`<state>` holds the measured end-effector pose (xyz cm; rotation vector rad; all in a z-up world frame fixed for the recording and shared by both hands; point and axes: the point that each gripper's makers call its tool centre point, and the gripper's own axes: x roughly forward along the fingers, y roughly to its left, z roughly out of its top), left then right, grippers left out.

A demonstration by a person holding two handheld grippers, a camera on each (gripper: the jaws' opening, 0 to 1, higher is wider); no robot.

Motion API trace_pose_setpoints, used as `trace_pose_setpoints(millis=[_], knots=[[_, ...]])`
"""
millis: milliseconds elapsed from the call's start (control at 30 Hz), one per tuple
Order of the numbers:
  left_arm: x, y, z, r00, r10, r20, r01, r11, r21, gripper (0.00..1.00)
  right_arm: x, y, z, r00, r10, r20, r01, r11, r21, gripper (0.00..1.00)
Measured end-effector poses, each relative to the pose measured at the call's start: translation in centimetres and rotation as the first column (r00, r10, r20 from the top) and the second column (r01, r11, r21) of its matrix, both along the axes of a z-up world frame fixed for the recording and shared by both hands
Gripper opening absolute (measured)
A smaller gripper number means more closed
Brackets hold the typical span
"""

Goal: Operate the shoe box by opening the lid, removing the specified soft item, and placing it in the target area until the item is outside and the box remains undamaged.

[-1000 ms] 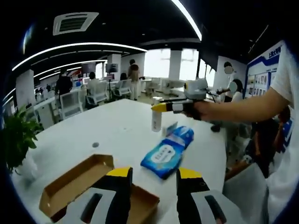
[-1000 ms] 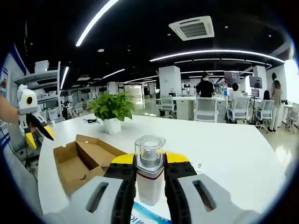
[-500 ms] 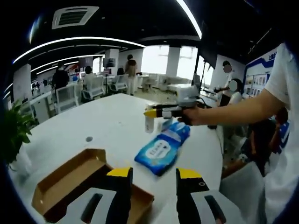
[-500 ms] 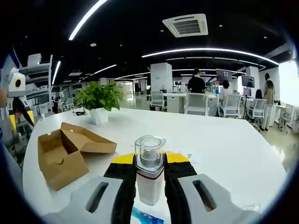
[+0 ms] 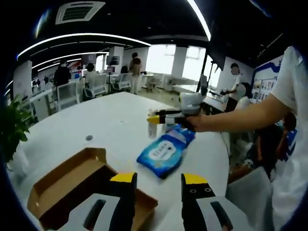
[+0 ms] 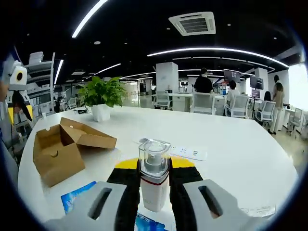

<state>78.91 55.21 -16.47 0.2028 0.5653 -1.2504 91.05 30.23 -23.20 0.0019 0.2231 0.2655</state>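
An open brown cardboard shoe box (image 5: 72, 185) lies on the white table (image 5: 110, 122), just left of my left gripper (image 5: 159, 185), which is open with nothing between its jaws. A blue soft pack of wipes (image 5: 163, 150) lies on the table beyond it. Behind the pack a hand holds my right gripper (image 5: 154, 118), shut on a small white bottle (image 5: 153, 130). In the right gripper view that bottle (image 6: 154, 178), with its clear cap, stands between the shut jaws of my right gripper (image 6: 154, 166). The box (image 6: 62, 144) sits to the left with its lid flap up, and the blue pack (image 6: 79, 195) is near the bottom.
A potted plant (image 6: 101, 96) stands behind the box. A white power strip (image 6: 187, 153) lies on the table beyond the bottle. The person's arm (image 5: 250, 113) reaches in from the right. Office chairs and people are far behind the table.
The right gripper with the bottle has moved lower and nearer the table, just behind the blue pack. Both views have shifted with the hands; box and pack lie as before.
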Motion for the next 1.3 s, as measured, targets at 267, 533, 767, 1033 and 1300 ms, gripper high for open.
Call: trace_pose_setpoints(millis=[267,533,767,1033,1300], knots=[[0.2,0.0,-0.2,1.000,0.002,-0.005,-0.002,1.000,-0.001,0.37,0.2,-0.2,-0.7,1.000,0.004,0.003,-0.004,1.000,-0.007,0.19],[0.1,0.2,-0.9,1.000,0.007,-0.018,-0.007,1.000,0.010,0.36,0.3,-0.2,-1.4,1.000,-0.008,0.003,0.008,1.000,0.000,0.19],[0.0,0.1,-1.4,1.000,0.004,-0.030,-0.004,1.000,0.015,0.36,0.2,-0.3,-1.9,1.000,-0.017,0.006,0.017,1.000,-0.005,0.19],[0.2,0.0,-1.6,0.999,0.003,-0.035,-0.003,1.000,0.019,0.36,0.2,-0.5,-2.7,1.000,-0.029,0.010,0.029,1.000,-0.009,0.19],[-0.2,0.1,-2.5,0.999,0.000,-0.045,0.002,0.999,0.043,0.35,0.5,-0.9,-2.9,0.999,-0.034,0.033,0.034,0.999,0.001,0.20]])
